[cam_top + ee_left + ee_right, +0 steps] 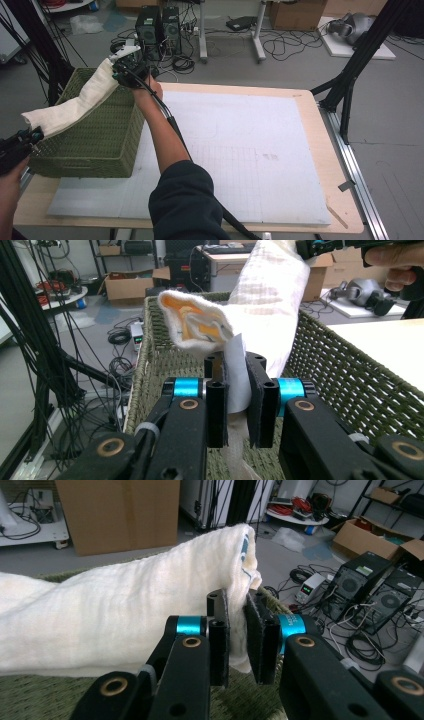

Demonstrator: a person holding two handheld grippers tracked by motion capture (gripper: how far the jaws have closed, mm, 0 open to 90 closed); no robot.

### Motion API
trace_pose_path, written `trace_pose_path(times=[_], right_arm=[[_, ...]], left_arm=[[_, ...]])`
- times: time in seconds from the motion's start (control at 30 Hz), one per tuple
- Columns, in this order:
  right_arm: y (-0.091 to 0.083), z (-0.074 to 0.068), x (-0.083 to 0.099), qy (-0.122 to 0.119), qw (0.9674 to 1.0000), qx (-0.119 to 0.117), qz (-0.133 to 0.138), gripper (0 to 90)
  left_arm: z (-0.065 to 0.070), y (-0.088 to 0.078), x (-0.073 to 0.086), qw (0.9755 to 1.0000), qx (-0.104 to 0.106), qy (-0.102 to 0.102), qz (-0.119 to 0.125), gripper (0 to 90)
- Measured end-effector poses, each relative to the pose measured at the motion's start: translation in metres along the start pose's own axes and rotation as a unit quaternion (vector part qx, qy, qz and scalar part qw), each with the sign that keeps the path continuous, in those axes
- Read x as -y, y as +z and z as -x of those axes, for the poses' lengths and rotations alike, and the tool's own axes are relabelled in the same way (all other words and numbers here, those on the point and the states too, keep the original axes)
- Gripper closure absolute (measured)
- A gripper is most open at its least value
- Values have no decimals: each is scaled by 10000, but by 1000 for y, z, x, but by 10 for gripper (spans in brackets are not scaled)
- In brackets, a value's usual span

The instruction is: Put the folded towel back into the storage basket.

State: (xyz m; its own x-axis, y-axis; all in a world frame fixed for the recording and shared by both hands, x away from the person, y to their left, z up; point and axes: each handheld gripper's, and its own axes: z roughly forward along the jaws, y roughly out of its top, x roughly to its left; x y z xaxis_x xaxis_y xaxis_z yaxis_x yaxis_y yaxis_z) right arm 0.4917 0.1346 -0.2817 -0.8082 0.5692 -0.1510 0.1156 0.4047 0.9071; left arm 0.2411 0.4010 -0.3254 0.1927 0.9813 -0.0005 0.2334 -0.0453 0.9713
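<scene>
White towel [82, 102] stretched above the green basket [95, 145], one end pinched between the closed jaws of the left gripper [236, 405], the far end clamped by the right gripper [239, 640], basket floor largely hidden beneath the cloth.

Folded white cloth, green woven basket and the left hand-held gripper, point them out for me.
Folded white cloth [85, 102], high view, middle of its span.
Green woven basket [100, 145], high view, near side wall.
Left hand-held gripper [236, 390], left gripper view, between its jaws, shut on the cloth.
</scene>
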Motion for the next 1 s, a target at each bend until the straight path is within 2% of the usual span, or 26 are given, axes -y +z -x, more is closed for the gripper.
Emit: trace_pose_path(times=[0.1,0.2,0.27,0.33,0.37,0.43,0.57,0.7,0.87,0.93,1.0], right_arm=[[3,0,2,34,10000,9,-35,814],[7,-2,4,11,9999,-4,-107,814],[11,-4,6,-25,9998,21,-213,792],[19,-4,12,-5,9990,79,-437,568],[21,-3,16,70,9984,115,-544,541],[18,0,19,85,9987,99,-489,537],[5,6,19,36,9994,51,-344,519],[-10,16,20,157,9995,-134,-258,447],[-35,30,23,97,9994,-270,-203,388],[-50,39,23,158,9993,-321,-124,366],[-66,48,23,189,9990,-388,-105,339]], left_arm=[[-1,4,1,9999,-80,19,-92,803],[-3,7,5,9995,-190,-47,-244,779],[-5,9,8,9988,-257,-24,-420,685],[-9,6,9,9985,-427,-68,-342,497],[-11,2,8,9985,-465,-166,-232,425],[-13,-4,6,9988,-452,-182,-69,373],[-10,-8,0,9995,-263,-125,83,353],[0,-5,1,9998,-32,-26,170,319],[9,0,-1,9984,332,-353,277,240],[12,2,-3,9978,409,-435,301,184],[17,4,-6,9970,550,-451,305,179]])
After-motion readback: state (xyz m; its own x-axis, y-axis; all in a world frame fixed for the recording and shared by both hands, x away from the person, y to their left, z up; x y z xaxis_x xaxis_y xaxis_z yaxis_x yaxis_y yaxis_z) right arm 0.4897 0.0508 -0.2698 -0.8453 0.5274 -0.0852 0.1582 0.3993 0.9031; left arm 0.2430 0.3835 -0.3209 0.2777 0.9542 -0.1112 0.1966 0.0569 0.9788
